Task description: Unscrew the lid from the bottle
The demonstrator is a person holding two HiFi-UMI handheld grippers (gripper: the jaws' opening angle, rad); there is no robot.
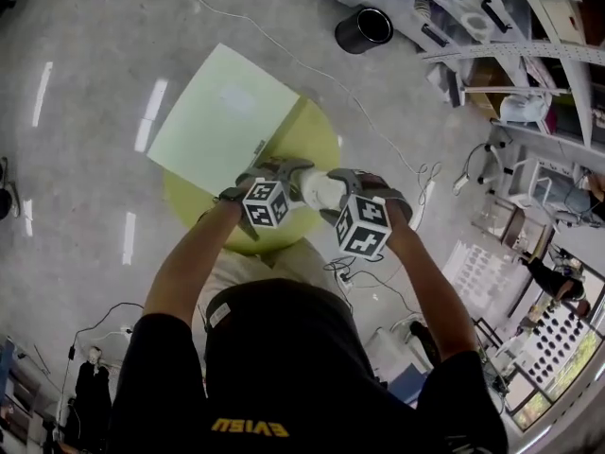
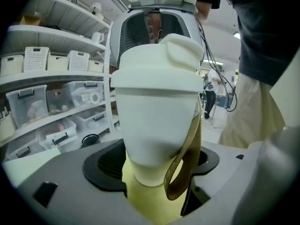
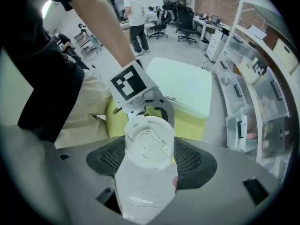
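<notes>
the white bottle point(image 2: 154, 121) is held off the round yellow-green table point(image 1: 312, 135), carried between the two grippers in front of the person. in the left gripper view, the left gripper point(image 2: 157, 163) is seen closed on the bottle's lower body, with a black pad pressed against each side. the bottle's base points toward that camera and its top points away. a tan woven strap point(image 2: 187, 165) hangs in a loop down the bottle's right side, in front of the right-hand pad.

the lid point(image 3: 149, 142) is seated on the bottle's top (no gap is seen at the seam in the left gripper view). in the right gripper view the lid is looked at from above, and the right gripper point(image 3: 150, 161) is clamped on its rim, with a mesh-faced pad against each side.

a pale green sheet point(image 1: 222, 116) lies over the far part of the table and overhangs its edge. shelves point(image 2: 47, 78) stacked with clear and white storage boxes are seen behind the bottle.
</notes>
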